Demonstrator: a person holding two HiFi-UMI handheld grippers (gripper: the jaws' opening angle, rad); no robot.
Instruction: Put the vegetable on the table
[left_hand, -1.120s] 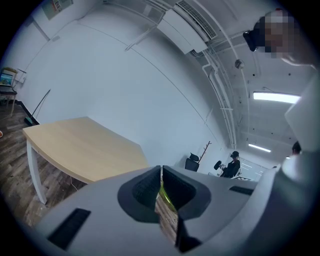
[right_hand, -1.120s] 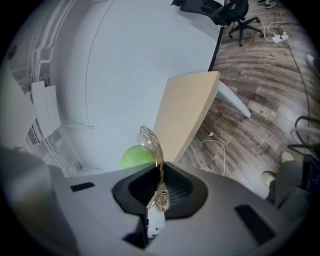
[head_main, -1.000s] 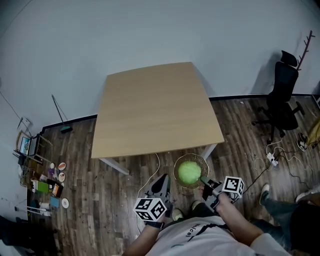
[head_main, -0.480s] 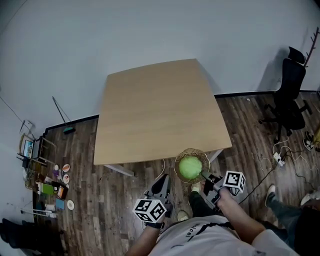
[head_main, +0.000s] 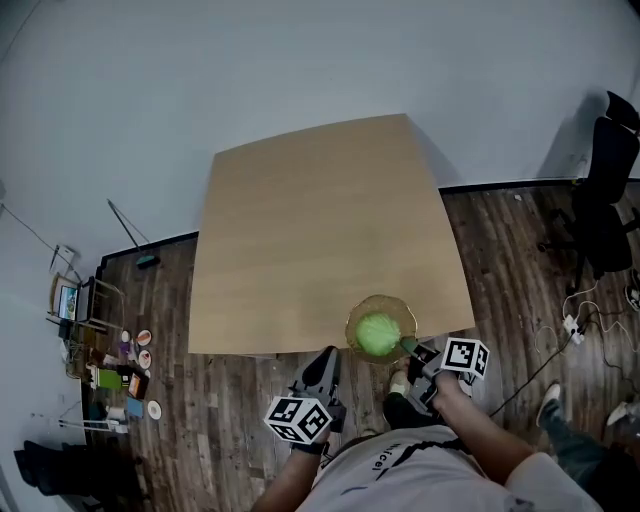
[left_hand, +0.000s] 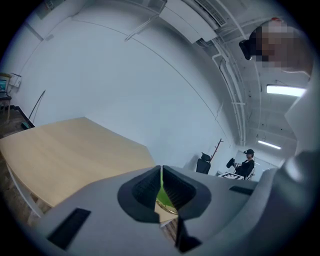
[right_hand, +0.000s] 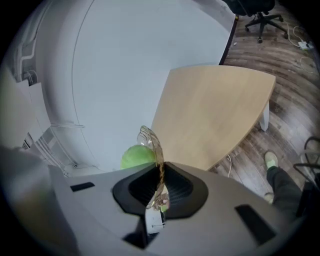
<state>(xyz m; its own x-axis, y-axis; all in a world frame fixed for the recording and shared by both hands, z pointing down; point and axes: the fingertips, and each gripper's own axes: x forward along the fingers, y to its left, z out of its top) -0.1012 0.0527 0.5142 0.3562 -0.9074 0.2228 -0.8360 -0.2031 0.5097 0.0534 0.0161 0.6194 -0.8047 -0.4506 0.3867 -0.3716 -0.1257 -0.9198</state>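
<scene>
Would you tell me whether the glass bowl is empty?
Not empty: a round green vegetable sits in the bowl, whose rim the right gripper pinches.

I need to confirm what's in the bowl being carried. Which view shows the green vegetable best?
The head view: the round green vegetable lies whole in the amber glass bowl, seen from above. The right gripper view shows only part of it behind the bowl's rim. The left gripper view shows just a green sliver between its jaws.
</scene>
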